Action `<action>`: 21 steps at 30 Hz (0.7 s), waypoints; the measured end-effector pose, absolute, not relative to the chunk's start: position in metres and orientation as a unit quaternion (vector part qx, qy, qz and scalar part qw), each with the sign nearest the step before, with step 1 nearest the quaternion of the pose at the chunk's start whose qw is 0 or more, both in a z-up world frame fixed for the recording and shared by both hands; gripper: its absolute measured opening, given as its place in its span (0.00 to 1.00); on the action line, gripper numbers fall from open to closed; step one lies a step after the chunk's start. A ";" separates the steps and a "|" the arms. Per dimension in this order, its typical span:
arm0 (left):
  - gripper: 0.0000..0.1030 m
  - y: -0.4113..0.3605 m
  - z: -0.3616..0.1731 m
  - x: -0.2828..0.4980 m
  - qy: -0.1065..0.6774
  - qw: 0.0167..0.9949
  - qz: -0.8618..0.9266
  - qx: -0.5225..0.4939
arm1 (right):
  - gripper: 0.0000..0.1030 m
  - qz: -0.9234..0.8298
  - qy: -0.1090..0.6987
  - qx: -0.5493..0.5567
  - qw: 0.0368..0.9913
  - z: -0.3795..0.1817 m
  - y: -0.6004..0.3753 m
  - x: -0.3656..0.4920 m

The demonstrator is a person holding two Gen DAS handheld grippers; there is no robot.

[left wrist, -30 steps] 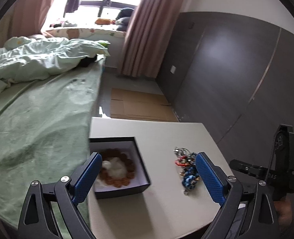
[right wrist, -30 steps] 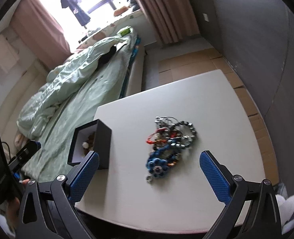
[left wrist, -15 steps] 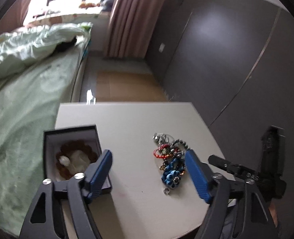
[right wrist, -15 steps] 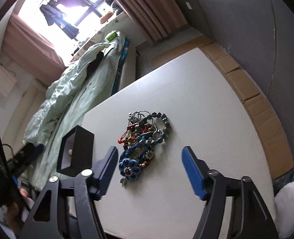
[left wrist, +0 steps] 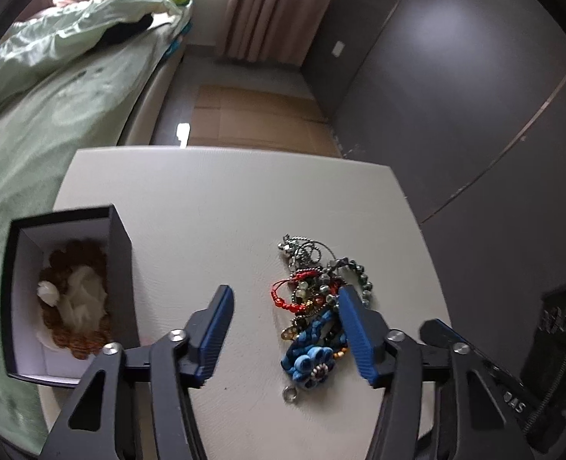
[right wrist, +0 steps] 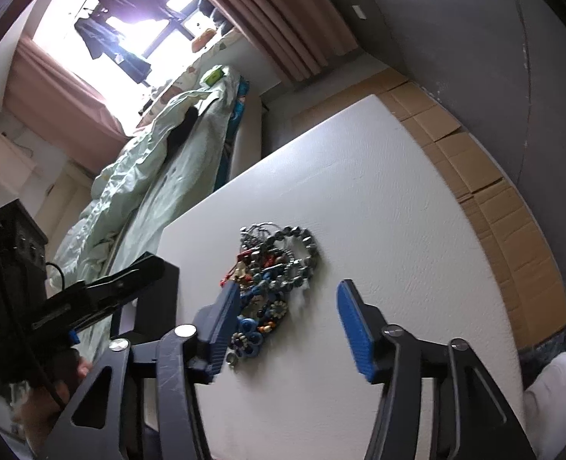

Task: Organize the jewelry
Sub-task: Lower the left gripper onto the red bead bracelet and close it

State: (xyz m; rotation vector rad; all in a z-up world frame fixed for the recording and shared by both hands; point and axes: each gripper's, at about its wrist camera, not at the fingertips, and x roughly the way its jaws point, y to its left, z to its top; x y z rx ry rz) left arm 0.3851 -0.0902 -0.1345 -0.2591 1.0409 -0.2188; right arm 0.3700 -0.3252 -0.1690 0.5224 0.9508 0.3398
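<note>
A tangled jewelry pile [left wrist: 313,306] of beaded bracelets, chains and a blue flower piece lies on the white table [left wrist: 214,199]. To its left stands an open black box [left wrist: 122,264] holding a brown bead bracelet [left wrist: 72,339]. My left gripper [left wrist: 284,293] hovers over the pile, jaws closing, and its right pad covers the pile's edge. My right gripper [right wrist: 287,286] reaches the same jewelry pile [right wrist: 279,257] from the other side, jaws closing, with its left pad over the beads. No pad visibly presses on the jewelry.
A bed with a pale green quilt [left wrist: 53,88] runs along the table's left side. Flattened cardboard [right wrist: 486,191] lies on the floor beyond the table, beside a dark wall [left wrist: 455,96]. The left gripper's body [right wrist: 91,299] hides most of the box in the right wrist view.
Both grippers' jaws have narrowed. The left gripper swung from the box toward the jewelry pile and dropped lower. The right gripper came down closer to the pile.
</note>
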 end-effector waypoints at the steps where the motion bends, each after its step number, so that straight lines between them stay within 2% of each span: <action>1: 0.51 -0.092 -0.139 0.388 0.499 0.851 -0.099 -0.127 | 0.48 0.157 0.451 0.250 0.842 -0.170 -0.328 0.370; 3: 0.47 -0.095 -0.146 0.392 0.507 0.847 -0.094 -0.134 | 0.43 0.147 0.449 0.262 0.842 -0.171 -0.335 0.369; 9: 0.37 -0.101 -0.166 0.401 0.522 0.835 -0.079 -0.154 | 0.43 0.147 0.449 0.298 0.829 -0.177 -0.348 0.373; 18: 0.36 -0.101 -0.188 0.407 0.531 0.820 -0.089 -0.192 | 0.43 0.151 0.447 0.315 0.823 -0.179 -0.351 0.374; 19: 0.34 -0.101 -0.190 0.407 0.531 0.820 -0.089 -0.194 | 0.43 0.153 0.448 0.314 0.823 -0.178 -0.350 0.374; 20: 0.20 -0.098 -0.191 0.408 0.528 0.819 -0.092 -0.204 | 0.43 0.154 0.448 0.314 0.823 -0.179 -0.350 0.374; 21: 0.13 -0.096 -0.191 0.409 0.526 0.818 -0.095 -0.212 | 0.43 0.155 0.448 0.313 0.823 -0.179 -0.349 0.375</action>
